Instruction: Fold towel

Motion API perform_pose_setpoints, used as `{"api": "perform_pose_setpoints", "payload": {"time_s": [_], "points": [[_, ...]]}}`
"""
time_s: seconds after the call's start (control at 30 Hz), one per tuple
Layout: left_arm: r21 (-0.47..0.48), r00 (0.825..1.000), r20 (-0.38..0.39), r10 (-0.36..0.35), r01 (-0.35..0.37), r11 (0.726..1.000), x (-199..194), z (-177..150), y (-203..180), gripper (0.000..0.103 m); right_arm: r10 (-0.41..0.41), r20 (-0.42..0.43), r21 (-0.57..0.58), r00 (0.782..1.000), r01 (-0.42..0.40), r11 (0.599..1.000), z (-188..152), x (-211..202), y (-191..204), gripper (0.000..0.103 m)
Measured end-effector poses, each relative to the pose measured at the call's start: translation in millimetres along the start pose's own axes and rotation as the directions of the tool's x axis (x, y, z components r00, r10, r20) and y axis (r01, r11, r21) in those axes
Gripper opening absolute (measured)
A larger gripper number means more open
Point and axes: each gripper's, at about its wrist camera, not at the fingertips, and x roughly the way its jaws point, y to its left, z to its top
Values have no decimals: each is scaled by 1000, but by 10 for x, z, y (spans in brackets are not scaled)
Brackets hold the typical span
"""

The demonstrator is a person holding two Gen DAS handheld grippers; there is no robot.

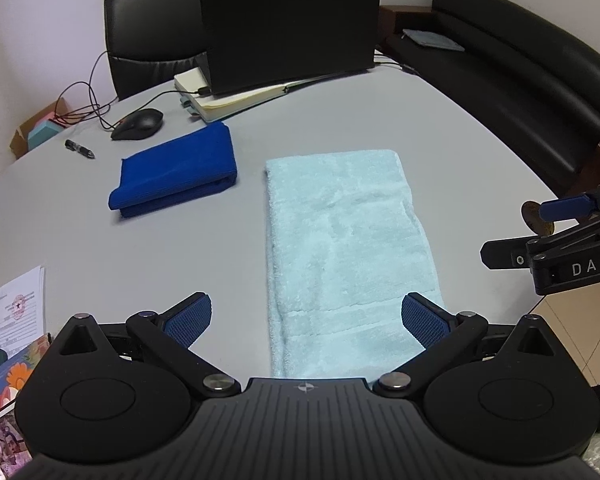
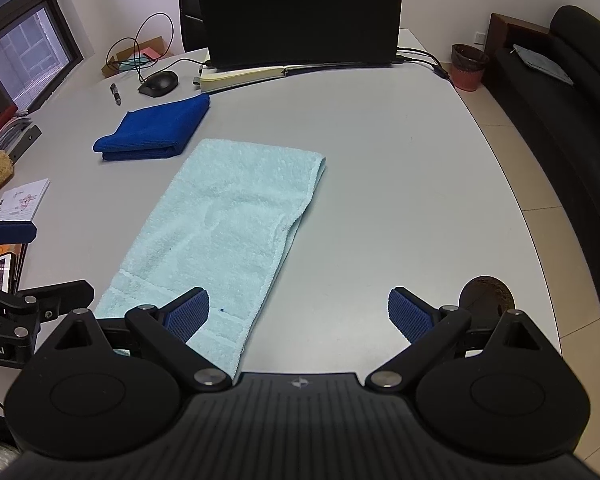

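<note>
A light blue towel [image 1: 344, 248] lies flat on the grey table [image 1: 160, 248], folded into a long strip running away from me. It also shows in the right wrist view [image 2: 224, 224]. My left gripper [image 1: 306, 322] is open and empty, above the towel's near end, its right finger over the towel's right edge. My right gripper [image 2: 298, 314] is open and empty, just right of the towel's near end, its left finger over the towel's corner. The right gripper also shows at the right edge of the left wrist view [image 1: 540, 232].
A folded dark blue cloth [image 1: 176, 172] lies left of the towel. Behind stand a laptop [image 1: 288, 24] on a notebook, a mouse [image 1: 138, 124], a pen [image 1: 80, 149] and cables. Papers [image 1: 12, 316] lie at near left. A black sofa [image 1: 520, 80] stands right.
</note>
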Motion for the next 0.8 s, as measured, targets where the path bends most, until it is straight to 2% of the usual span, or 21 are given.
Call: {"api": "perform_pose_setpoints", "payload": {"time_s": [0.27, 0.47, 0.8], "points": [[1, 1000, 3, -17, 17, 1000, 13, 15, 18, 103, 11, -12, -13, 1000, -11, 1000, 8, 23, 33, 102], [6, 999, 6, -38, 38, 999, 12, 11, 13, 103, 15, -5, -36, 1000, -15, 999, 7, 12, 99, 102], [4, 999, 9, -41, 41, 999, -5, -5, 19, 103, 6, -14, -4, 1000, -6, 1000, -9, 17, 71, 102]]}}
